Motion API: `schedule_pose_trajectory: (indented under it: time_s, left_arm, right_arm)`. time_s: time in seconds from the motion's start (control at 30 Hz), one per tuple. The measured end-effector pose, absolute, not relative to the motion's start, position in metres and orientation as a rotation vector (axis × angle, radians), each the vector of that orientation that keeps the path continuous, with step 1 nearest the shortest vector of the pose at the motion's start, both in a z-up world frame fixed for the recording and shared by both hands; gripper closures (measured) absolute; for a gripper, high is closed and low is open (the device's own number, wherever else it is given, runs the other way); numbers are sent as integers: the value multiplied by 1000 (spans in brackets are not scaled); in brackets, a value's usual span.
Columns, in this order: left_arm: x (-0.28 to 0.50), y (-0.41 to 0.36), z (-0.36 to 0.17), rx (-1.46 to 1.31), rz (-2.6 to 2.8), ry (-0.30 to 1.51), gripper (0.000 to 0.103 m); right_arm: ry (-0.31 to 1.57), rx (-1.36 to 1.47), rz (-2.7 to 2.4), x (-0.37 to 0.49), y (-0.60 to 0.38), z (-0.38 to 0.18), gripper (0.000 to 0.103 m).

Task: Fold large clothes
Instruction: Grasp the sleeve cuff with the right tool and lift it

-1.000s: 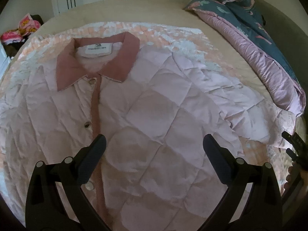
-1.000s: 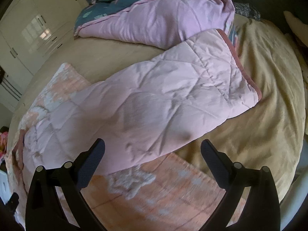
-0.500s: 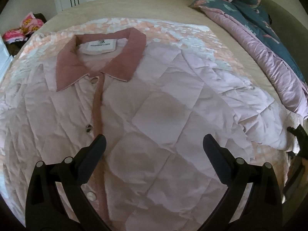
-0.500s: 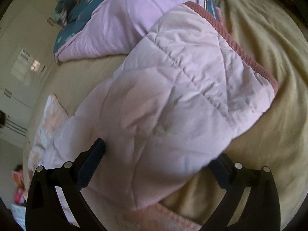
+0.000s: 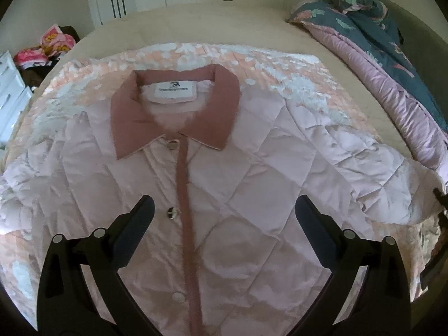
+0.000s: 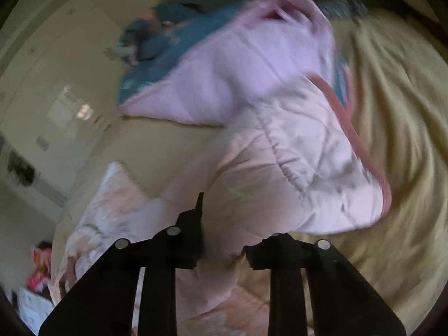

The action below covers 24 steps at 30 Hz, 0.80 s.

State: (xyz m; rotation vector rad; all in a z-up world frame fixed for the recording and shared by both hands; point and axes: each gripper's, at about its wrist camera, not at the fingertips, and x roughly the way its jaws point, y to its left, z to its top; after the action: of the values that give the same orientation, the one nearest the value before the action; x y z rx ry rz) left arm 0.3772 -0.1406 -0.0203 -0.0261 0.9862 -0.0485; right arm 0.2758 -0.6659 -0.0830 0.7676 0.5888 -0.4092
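From the left wrist view, the left tongs [image 5: 224, 212] hang spread wide over the chest of the pink quilted jacket [image 5: 240, 196], pinching nothing. The jacket lies face up and buttoned on a peach patterned blanket [image 5: 252, 64] spread over the bed [image 5: 173, 25], its dusty-rose collar [image 5: 173, 112] toward the far side. A second ago this view sat lower and off to one side; now the placket runs nearly down the middle, so the left hand has pulled back and squared up on the garment. At the far right edge the sleeve [image 5: 392, 184] rises in a hump, with a sliver of the other tool beside it.

The right wrist view explains that hump. The right tongs [image 6: 222, 245], wide apart half a second ago, are now pressed together on the sleeve cloth a little short of the cuff [image 6: 361, 151], and the sleeve looks lifted off the bed, though the frame is blurred with motion and I can't be certain. I'd say the first fold, sleeve across the body, is starting. The rumpled duvet [image 6: 224, 78] lies just behind the cuff here, much nearer than the left view suggests.
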Motion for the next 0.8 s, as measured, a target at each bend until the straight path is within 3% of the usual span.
schedule_pose_trajectory:
  time_s: [0.47, 0.8]
  left_arm:
    - [348, -105, 33, -69, -49, 892, 9]
    - [328, -75, 55, -92, -40, 846, 9]
  right_arm:
    - [432, 545, -138, 293, -581, 49, 84]
    - [388, 405, -37, 306, -510, 108, 84]
